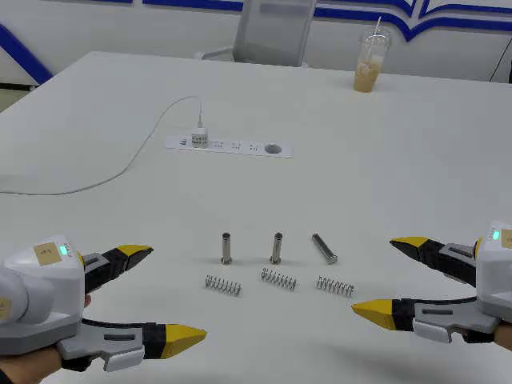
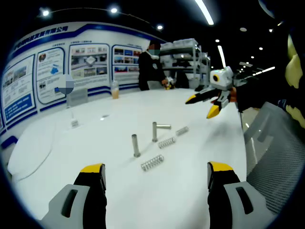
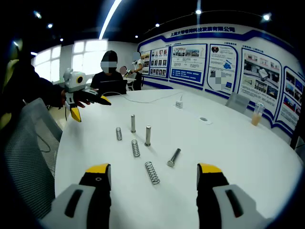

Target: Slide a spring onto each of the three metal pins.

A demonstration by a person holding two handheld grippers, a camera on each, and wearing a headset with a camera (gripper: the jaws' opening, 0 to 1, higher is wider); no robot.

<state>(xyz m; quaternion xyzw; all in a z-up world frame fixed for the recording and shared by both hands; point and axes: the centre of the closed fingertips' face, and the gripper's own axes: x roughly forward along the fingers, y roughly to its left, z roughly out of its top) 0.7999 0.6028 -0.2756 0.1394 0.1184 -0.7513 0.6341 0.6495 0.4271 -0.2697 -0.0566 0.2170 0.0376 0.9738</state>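
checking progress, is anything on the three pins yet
Nothing. The left pin and middle pin stand bare; the right pin lies on its side, bare too. The springs lie on the table in front of them. Nothing covers the pins.

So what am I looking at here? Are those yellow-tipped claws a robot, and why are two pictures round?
No robot: a person holds a two-jaw tool in each hand, the left gripper and the right gripper. The rectangular picture comes from a headset camera looking down at the white table. Each round picture comes from a fisheye camera riding on one gripper, looking out between its own jaws. On the table, the left pin and the middle pin stand upright; the right pin lies on its side. In front of them lie the left spring, middle spring and right spring, none on a pin yet. Farther back are a power strip and a cup with a drink. Both grippers are open and hold nothing.
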